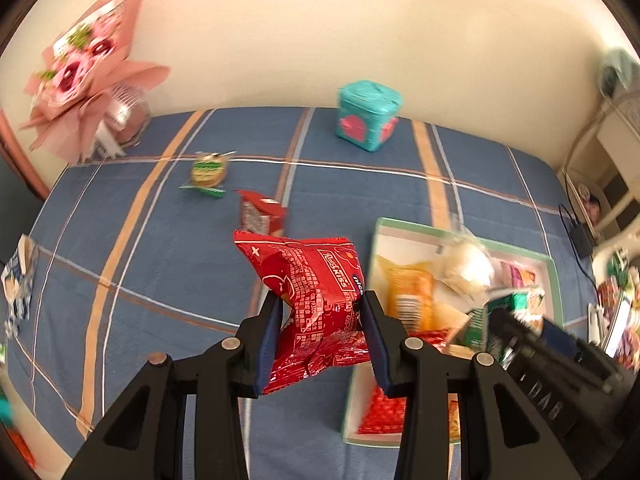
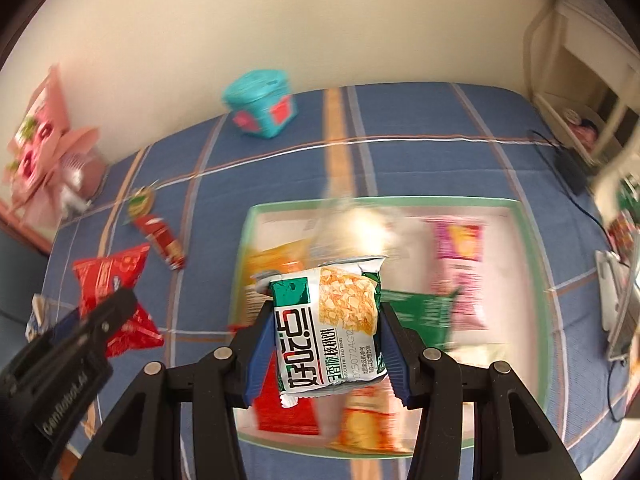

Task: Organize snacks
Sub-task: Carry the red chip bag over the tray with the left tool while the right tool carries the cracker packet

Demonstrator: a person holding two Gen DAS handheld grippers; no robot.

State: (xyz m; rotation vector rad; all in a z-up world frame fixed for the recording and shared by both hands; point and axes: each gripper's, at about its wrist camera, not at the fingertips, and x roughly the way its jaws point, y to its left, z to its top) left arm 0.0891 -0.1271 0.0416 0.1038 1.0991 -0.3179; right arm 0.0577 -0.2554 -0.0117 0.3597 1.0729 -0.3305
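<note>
My left gripper (image 1: pixel 322 320) is shut on a red snack bag (image 1: pixel 312 296), held above the blue plaid cloth just left of the green-rimmed tray (image 1: pixel 384 224). The same red snack bag (image 2: pixel 116 292) shows at the left of the right wrist view with the left gripper's black body over it. My right gripper (image 2: pixel 326 328) is shut on a white and green snack packet (image 2: pixel 332 320), held over the green-rimmed tray (image 2: pixel 532 240). In the tray lie several snack packs, among them an orange one (image 1: pixel 408 288), a pink one (image 2: pixel 460 248) and a pale clear-wrapped one (image 1: pixel 468 264).
On the cloth lie a small red box (image 1: pixel 262 214), a round green-wrapped snack (image 1: pixel 208 172), and a teal tin (image 1: pixel 368 114) by the wall. A pink bouquet (image 1: pixel 84 72) stands at the far left. A blue-white packet (image 1: pixel 18 280) lies at the left edge. Shelves and cables are on the right.
</note>
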